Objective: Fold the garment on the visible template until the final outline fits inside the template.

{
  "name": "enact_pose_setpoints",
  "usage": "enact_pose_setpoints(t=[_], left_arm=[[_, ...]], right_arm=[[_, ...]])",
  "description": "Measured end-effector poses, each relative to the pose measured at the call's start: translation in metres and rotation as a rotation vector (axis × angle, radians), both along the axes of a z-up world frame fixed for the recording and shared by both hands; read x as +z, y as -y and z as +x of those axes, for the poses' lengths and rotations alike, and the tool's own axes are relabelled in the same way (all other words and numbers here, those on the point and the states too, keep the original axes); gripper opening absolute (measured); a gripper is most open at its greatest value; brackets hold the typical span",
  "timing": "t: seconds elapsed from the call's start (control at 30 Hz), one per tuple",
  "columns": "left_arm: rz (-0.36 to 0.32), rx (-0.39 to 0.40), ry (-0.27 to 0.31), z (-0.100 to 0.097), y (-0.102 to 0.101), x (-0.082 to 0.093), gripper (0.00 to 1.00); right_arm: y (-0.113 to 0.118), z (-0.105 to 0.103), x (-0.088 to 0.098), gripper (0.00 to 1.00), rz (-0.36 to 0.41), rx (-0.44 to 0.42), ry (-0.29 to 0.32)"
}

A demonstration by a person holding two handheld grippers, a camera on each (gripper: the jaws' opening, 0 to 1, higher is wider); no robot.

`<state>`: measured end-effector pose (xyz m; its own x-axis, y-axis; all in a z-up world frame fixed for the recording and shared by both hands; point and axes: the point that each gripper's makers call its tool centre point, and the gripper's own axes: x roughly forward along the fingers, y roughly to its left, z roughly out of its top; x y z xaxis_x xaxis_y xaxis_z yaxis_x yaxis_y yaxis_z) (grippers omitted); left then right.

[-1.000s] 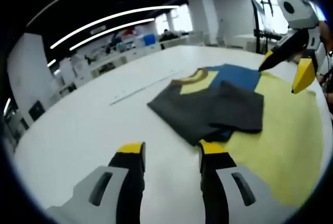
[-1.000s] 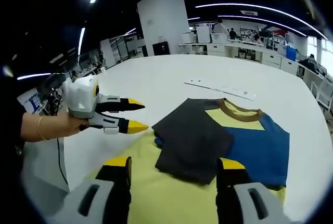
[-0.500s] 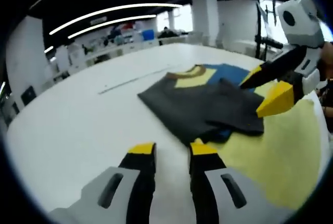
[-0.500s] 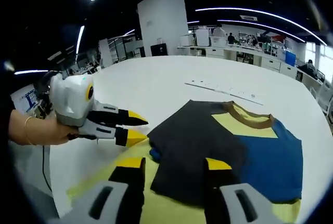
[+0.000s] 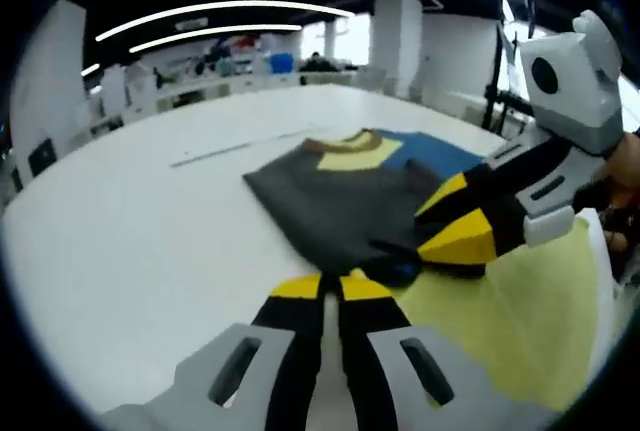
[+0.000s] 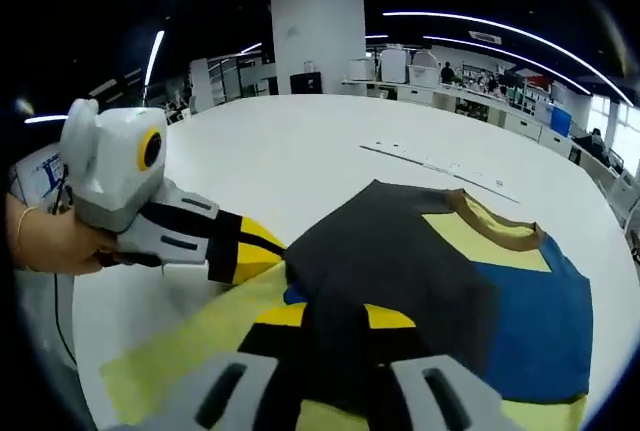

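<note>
A half-folded garment (image 5: 330,196), dark grey with blue and yellow panels and a brown collar, lies partly on a pale yellow template sheet (image 5: 500,301). My left gripper (image 5: 331,287) is shut at the garment's near edge, by a blue corner, seemingly pinching the fabric. From the right comes the right gripper (image 5: 450,223), its yellow tips on the folded grey edge. In the right gripper view the garment (image 6: 400,261) spreads ahead on the template (image 6: 190,351). My right gripper (image 6: 338,319) is shut with dark fabric between its jaws. The left gripper (image 6: 262,249) touches the garment's left corner.
The white table (image 5: 120,231) stretches wide around the garment. A long thin white strip (image 6: 440,166) lies beyond the collar. A person's hand (image 6: 50,241) holds the left gripper. Desks and pillars stand far behind.
Both grippers have moved in onto the garment's near edge, and their jaws have gone from wide open to shut. The garment itself still lies as before.
</note>
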<state>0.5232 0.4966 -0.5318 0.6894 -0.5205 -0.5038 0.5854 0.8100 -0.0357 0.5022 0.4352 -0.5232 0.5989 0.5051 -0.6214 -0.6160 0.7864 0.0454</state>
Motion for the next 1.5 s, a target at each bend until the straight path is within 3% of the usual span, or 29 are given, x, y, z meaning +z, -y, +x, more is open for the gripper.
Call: enact_pose_setpoints(t=[0.1, 0.27, 0.43, 0.67, 0.77, 0.93, 1.5], left_arm=[[0.004, -0.002, 0.008, 0.001, 0.001, 0.000, 0.01], [0.011, -0.004, 0.013, 0.000, 0.002, 0.002, 0.00], [0.095, -0.018, 0.042, 0.000, -0.007, 0.003, 0.00], [0.147, -0.023, 0.052, 0.002, -0.016, 0.002, 0.00], [0.171, -0.028, 0.058, 0.003, -0.018, 0.002, 0.00], [0.190, -0.017, 0.066, 0.005, -0.024, 0.003, 0.00], [0.183, -0.004, 0.044, -0.001, -0.020, 0.005, 0.00]], right_arm=[[-0.004, -0.001, -0.002, 0.13, 0.031, -0.008, -0.032], [-0.005, -0.002, -0.013, 0.09, -0.024, -0.008, -0.036], [-0.001, 0.000, -0.005, 0.00, -0.017, -0.023, -0.016], [0.009, 0.004, 0.006, 0.00, -0.015, -0.051, 0.003], [0.023, 0.007, 0.014, 0.00, -0.020, -0.088, 0.018], [0.065, 0.013, 0.027, 0.00, -0.042, -0.189, 0.040], [0.165, 0.006, 0.021, 0.00, -0.073, -0.415, 0.008]])
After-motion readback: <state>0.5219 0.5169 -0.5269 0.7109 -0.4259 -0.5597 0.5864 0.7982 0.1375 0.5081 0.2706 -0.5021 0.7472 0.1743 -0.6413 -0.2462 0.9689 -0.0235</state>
